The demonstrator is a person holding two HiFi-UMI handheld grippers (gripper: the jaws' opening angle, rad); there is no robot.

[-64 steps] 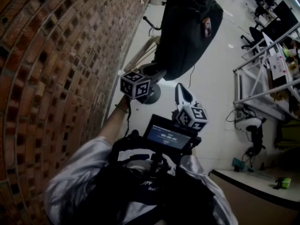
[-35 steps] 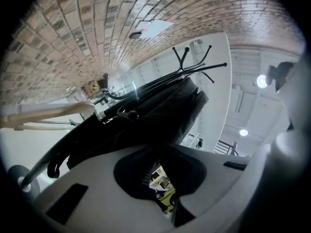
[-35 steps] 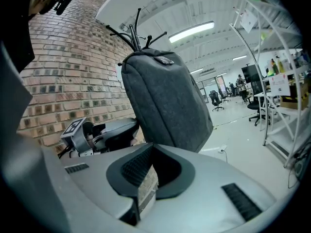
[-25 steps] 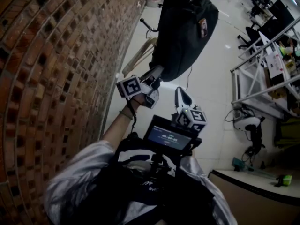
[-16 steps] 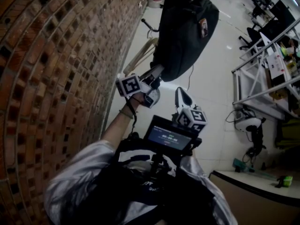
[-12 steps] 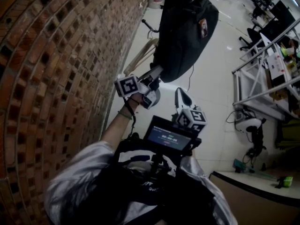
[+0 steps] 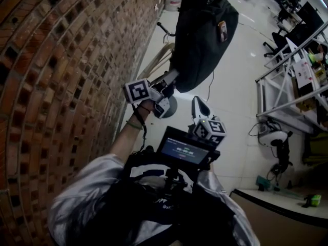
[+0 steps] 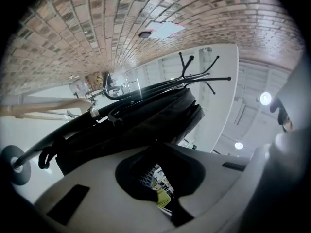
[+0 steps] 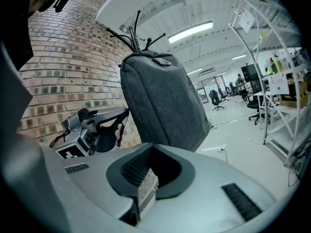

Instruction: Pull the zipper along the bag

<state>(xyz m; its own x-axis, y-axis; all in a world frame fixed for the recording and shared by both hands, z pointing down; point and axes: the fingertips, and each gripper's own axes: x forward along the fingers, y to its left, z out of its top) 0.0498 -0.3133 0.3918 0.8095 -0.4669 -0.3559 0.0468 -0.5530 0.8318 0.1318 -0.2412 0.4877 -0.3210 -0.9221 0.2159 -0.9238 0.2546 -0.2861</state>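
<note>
Fingers (image 8: pixel 87 198) of the left gripper (image 8: pixel 158 171): have just been closing and now stand nearly together, with only a thin slit left. Background shows through the slit. No object can be made out between the pads. Zipper pull not discernible in any view.

Fingers (image 9: pixel 228 188) of the right gripper (image 9: pixel 150 174): drawn together with a narrow gap, brick showing through it. Nothing gripped.

Bag (image 7: pixel 202 40): dark, soft-sided, hanging from a coat stand (image 9: pixel 136 33) beside the brick wall (image 7: pixel 66 60). A small badge sits on its upper face.

Bag relative to the left fingers:
- Head view: the left gripper (image 7: pixel 171 78) points up at the bag's lower end, on the wall side. Its tip overlaps the bag's edge.
- Left gripper view: the bag (image 8: pixel 141 125) lies directly beyond the fingertips, its dark underside just past them. Black strap loops hang off it toward the stand's pole.
- Right gripper view: the left gripper (image 9: pixel 124 114) reaches in from the wall side, and its tip meets the bag's lower corner.
- Actual contact not confirmed.

Bag relative to the right fingers:
- Head view: the right gripper (image 7: pixel 197 100) sits below the bag, clear of it, pointing up toward its rounded bottom.
- Right gripper view: the bag (image 9: pixel 160 101) hangs upright past the fingertips, apart from them.

The two grippers are near each other, the left one closer to the wall. Round base of the stand (image 7: pixel 172 108) is on the floor (image 7: pixel 230 91) between the two grippers.
</note>
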